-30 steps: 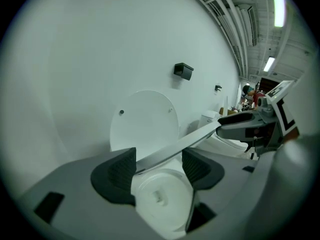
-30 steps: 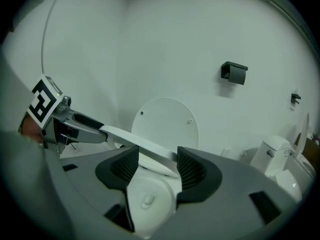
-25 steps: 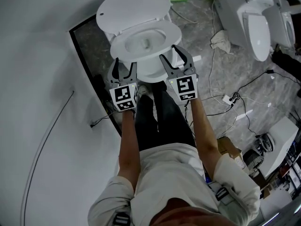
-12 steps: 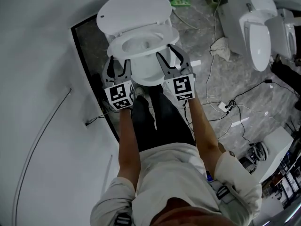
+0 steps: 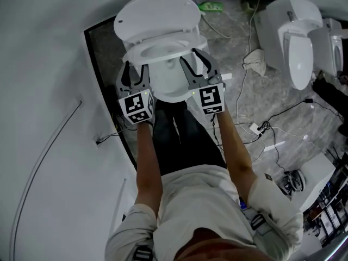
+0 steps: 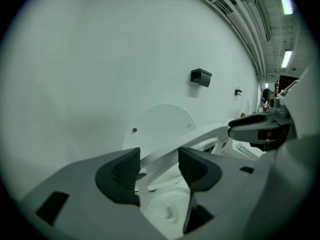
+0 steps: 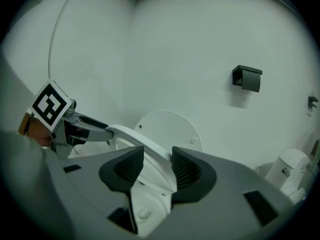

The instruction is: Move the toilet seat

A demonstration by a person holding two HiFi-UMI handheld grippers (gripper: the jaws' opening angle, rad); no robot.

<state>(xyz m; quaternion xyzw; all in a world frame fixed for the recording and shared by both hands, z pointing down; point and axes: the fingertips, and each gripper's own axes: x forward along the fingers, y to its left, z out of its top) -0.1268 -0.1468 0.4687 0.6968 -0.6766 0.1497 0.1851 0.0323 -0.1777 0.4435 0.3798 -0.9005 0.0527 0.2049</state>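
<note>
The white toilet seat [image 5: 137,52] is tilted up off the bowl [image 5: 168,86], its front edge raised, below the upright round lid [image 5: 155,12]. My left gripper [image 5: 135,69] holds the seat's left side and my right gripper [image 5: 194,60] its right side. Both pairs of jaws have just been closing with the seat between them. In the left gripper view the seat [image 6: 205,134] runs between the pads of the left gripper [image 6: 159,166]. In the right gripper view the seat [image 7: 131,135] is pinched by the right gripper [image 7: 157,166].
A white wall curves along the left. Two more toilets [image 5: 296,37] stand at the right, with a rag [image 5: 254,58] and cables [image 5: 261,116] on the grey floor. A black box [image 7: 247,77] hangs on the wall. The person's legs stand just before the bowl.
The seat has risen off the bowl's rim, front edge first, with both grippers moving up and toward the lid. Both pairs of jaws have narrowed on it.
</note>
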